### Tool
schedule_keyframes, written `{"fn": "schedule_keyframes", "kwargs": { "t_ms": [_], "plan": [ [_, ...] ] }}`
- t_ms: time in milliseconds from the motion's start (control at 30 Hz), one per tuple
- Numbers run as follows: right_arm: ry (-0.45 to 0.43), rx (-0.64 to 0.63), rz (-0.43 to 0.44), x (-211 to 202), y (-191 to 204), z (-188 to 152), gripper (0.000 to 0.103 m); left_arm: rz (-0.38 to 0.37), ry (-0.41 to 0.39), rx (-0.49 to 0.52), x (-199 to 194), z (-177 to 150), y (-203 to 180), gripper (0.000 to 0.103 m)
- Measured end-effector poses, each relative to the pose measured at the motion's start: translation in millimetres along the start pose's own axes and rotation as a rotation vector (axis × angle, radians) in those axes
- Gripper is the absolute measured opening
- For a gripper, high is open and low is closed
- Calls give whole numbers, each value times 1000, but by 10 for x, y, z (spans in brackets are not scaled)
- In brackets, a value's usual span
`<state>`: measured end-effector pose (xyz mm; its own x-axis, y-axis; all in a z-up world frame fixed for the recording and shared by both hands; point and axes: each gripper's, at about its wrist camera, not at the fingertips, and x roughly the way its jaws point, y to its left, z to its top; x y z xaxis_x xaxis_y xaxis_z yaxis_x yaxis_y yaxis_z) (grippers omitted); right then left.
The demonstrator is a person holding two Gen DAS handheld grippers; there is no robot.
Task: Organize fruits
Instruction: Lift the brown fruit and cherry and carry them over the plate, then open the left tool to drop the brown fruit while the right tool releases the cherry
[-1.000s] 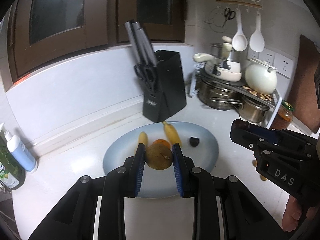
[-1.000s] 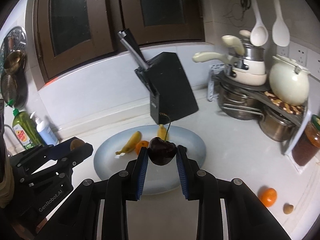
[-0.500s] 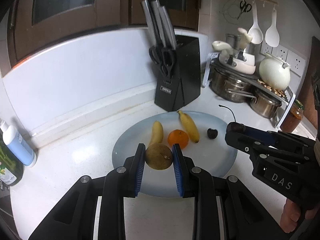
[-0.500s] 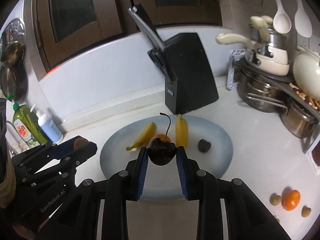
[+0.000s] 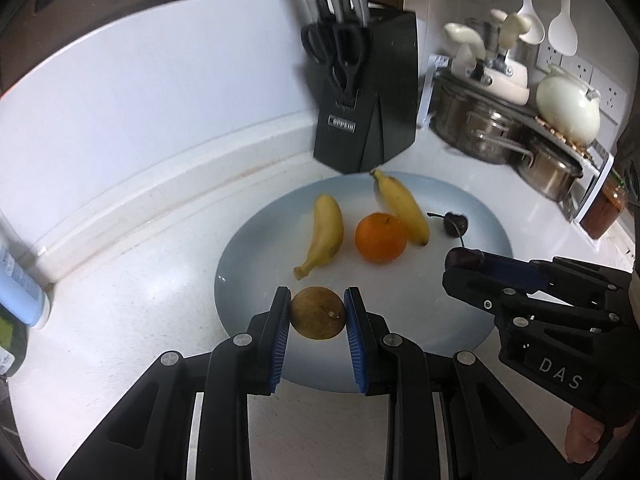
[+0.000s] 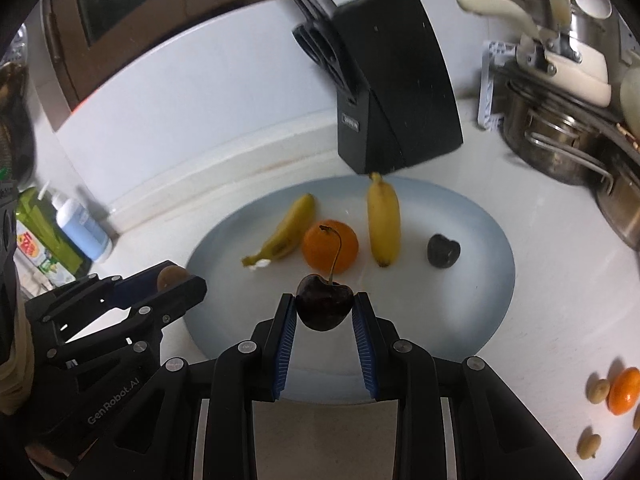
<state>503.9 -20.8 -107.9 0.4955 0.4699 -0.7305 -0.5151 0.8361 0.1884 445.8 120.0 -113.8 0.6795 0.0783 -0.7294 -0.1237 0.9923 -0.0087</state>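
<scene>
My left gripper (image 5: 317, 312) is shut on a small round brown fruit (image 5: 317, 313), held over the near left rim of a pale blue oval plate (image 5: 404, 340). My right gripper (image 6: 325, 307) is shut on a dark cherry (image 6: 324, 306) with its stem up, above the plate's near middle (image 6: 440, 320). On the plate lie two bananas (image 5: 326, 236) (image 5: 403, 206), an orange (image 5: 381, 238) and another dark cherry (image 5: 455, 224). In the left wrist view the right gripper (image 5: 460, 259) enters from the right. The right wrist view shows the left gripper (image 6: 176, 278) at the left.
A black knife block (image 5: 362, 92) stands just behind the plate. Steel pots (image 5: 500, 136) and a white kettle (image 5: 568, 108) fill the back right. A soap bottle (image 6: 82, 228) stands at the left wall. An orange (image 6: 624, 390) and small brown fruits (image 6: 598, 390) lie on the counter right.
Both grippers have come down and forward toward the plate, each keeping its fruit. The plate and its fruits now look larger and closer.
</scene>
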Motion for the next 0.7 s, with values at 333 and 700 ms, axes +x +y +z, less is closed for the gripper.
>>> {"fn": "schedule_keyframes", "kwargs": {
  "t_ms": [333, 700],
  "plan": [
    [53, 15, -25, 231, -66, -30, 30, -4, 67, 19, 329, -24, 8, 27],
    [92, 32, -38, 371, -106, -67, 30, -15, 107, 21, 513, -44, -5, 28]
  ]
}}
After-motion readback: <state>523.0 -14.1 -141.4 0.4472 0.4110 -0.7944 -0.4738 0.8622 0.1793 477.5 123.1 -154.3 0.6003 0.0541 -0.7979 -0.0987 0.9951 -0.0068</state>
